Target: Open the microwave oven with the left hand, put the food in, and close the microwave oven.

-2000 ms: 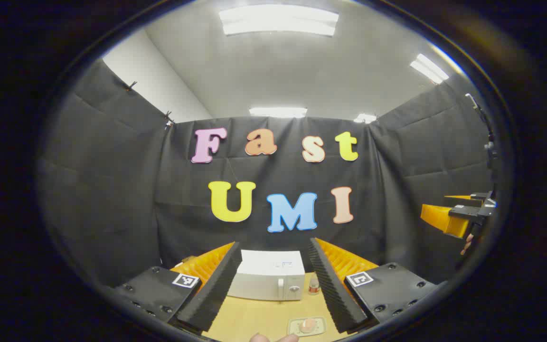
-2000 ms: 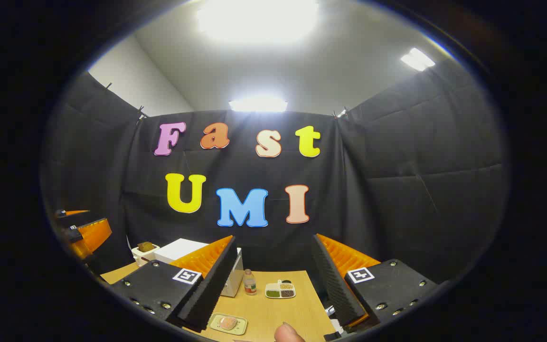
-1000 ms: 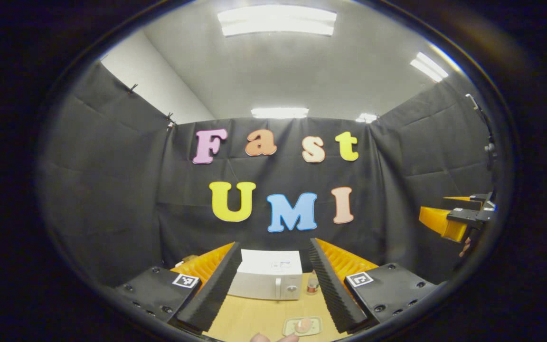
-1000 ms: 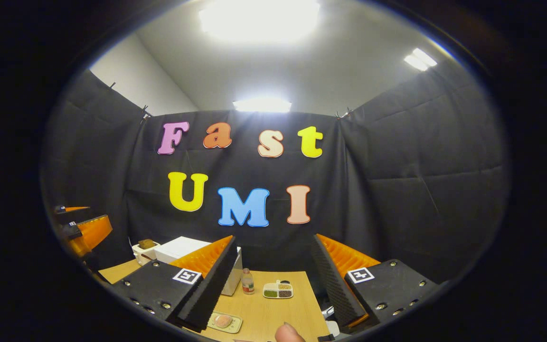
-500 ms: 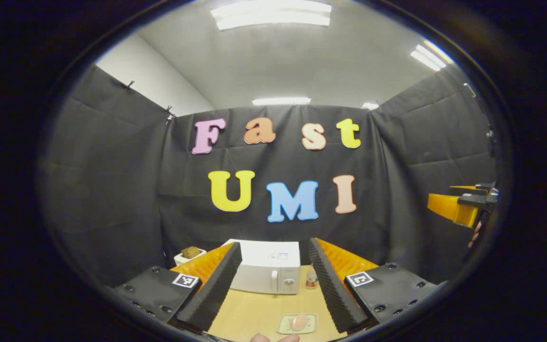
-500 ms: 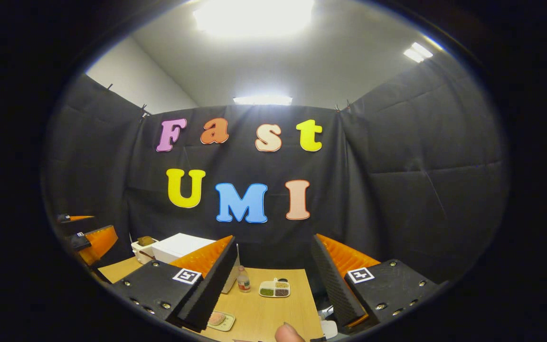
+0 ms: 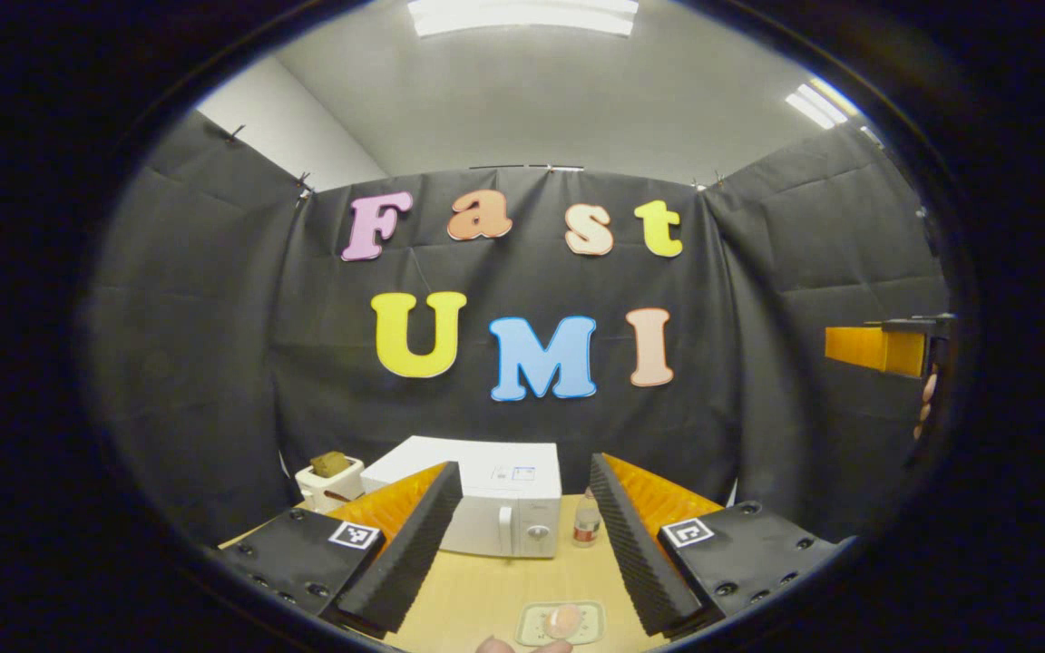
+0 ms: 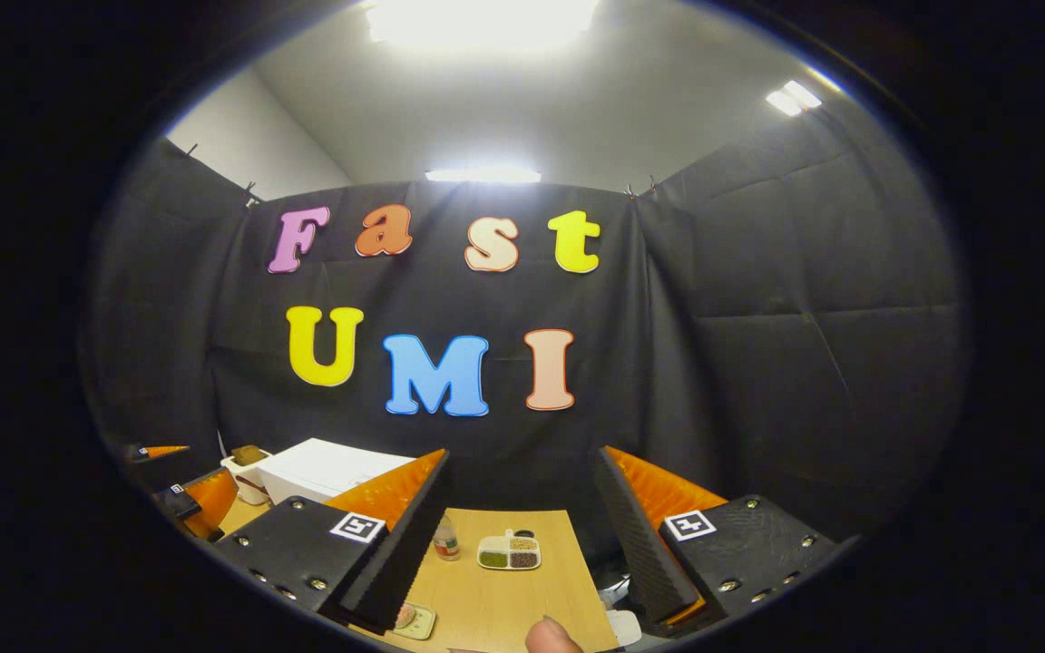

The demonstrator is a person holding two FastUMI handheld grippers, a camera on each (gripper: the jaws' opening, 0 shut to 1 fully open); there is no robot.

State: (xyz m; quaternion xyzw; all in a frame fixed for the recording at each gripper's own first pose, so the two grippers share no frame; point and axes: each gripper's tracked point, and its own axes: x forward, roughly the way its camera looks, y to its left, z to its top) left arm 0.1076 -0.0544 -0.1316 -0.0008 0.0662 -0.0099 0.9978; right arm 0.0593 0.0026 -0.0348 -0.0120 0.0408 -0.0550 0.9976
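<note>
A white microwave [image 7: 504,497] stands at the back of the wooden table [image 7: 477,599] with its door shut and its handle facing me. In front of it lies a small tray with a pinkish piece of food [image 7: 562,621]. My left gripper [image 7: 523,476] hangs above the table's near side, open and holding nothing, with the microwave between its fingers. My right gripper [image 8: 524,462] is open too, off to the right of the microwave [image 8: 318,470]; the food tray [image 8: 414,620] peeks out beside its left finger. The right gripper [image 7: 881,349] also appears at the far right of the left gripper view.
A small bottle [image 7: 586,526] stands right of the microwave. A white toaster with bread [image 7: 330,475] sits to its left. A divided dish of grains [image 8: 509,553] lies at the back of the table. A person's fingertip [image 8: 550,637] shows at the bottom edge.
Both grippers have tipped downward and come closer, so more of the table shows and the microwave looks larger. The toaster has come into the left gripper view. Both stay open.
</note>
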